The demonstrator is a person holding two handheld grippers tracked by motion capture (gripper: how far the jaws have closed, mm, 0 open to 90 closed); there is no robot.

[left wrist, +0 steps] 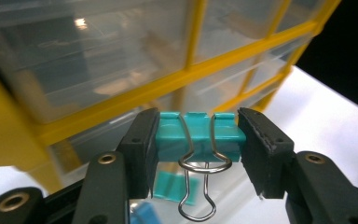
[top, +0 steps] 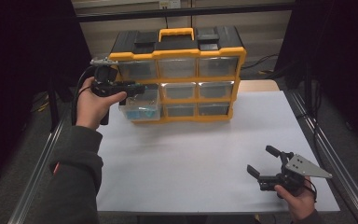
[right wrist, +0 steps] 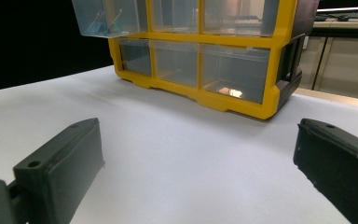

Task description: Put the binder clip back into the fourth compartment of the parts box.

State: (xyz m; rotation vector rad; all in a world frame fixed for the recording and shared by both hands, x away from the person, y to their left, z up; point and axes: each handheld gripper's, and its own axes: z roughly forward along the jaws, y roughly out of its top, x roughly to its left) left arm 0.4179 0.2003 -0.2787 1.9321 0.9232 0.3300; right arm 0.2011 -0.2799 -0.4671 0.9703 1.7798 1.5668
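The left hand-held gripper (left wrist: 198, 140) pinched a teal binder clip (left wrist: 198, 137) by its two ends, its black pads pressed against the clip's sides, with the wire handles hanging down between the jaws. In the high view the same left hand-held gripper (top: 137, 88) was held off the table at the left end of a yellow-and-black drawer organiser (top: 177, 74), just above a clear drawer (top: 142, 108) pulled out from the left column — more teal clips lay inside that drawer. In the left gripper view the organiser's clear drawer fronts and yellow frame (left wrist: 121, 98) rose close behind the held clip, and a blurred teal piece showed just below it.

The right hand-held gripper (top: 263, 163) sat at the near right corner of the white table (top: 205, 154), well apart from the organiser, its jaws spread wide with nothing between them. In the right gripper view the two black jaws framed bare table, with the organiser (right wrist: 205, 56) standing farther back and the pulled-out drawer (right wrist: 107, 18) jutting forward at its upper left.
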